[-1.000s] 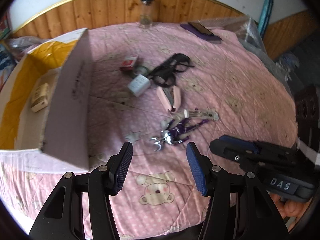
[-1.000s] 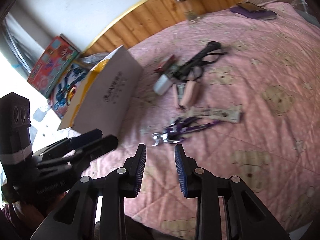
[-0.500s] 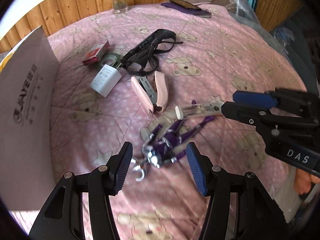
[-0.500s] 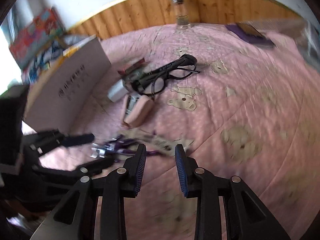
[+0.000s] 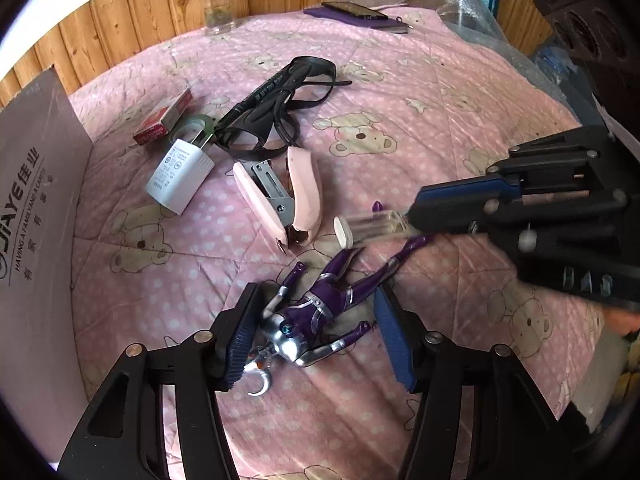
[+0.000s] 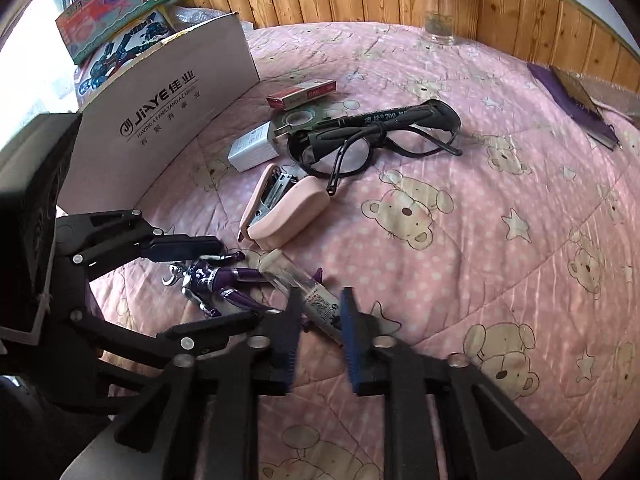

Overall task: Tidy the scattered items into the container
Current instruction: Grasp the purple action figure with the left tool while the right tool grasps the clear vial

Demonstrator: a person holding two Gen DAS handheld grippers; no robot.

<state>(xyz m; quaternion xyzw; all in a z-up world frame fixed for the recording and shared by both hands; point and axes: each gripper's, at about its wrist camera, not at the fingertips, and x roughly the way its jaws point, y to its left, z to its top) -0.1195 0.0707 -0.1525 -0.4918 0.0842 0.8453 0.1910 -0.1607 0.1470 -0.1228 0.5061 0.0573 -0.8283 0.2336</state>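
a: left gripper (image 5: 316, 334) status?

b: jaws spread, just narrowed a bit. purple toy figure (image 5: 320, 312) lies on the pink bedspread (image 5: 420, 120) between the pads, head toward the camera. the left pad looks to be against its head; the right pad is clear.

a: right gripper (image 6: 320, 322)?

b: jaws have just closed and are pinching the clear tube (image 6: 308, 292) at its labelled end. the capped end sticks out over the figure's legs.

a: rest of the scatter?

b: pink stapler (image 5: 280, 204) open, just beyond the tube. white charger (image 5: 180, 178), red box (image 5: 164, 120), roll of tape (image 5: 196, 128), black glasses (image 5: 276, 120) bunched further back.

a: container?

b: cardboard box (image 6: 168, 112) stands at the left edge of the bed, near the charger. glass bottle (image 6: 438, 4) at the wood wall, phone (image 5: 354, 10) on a purple cloth far right.
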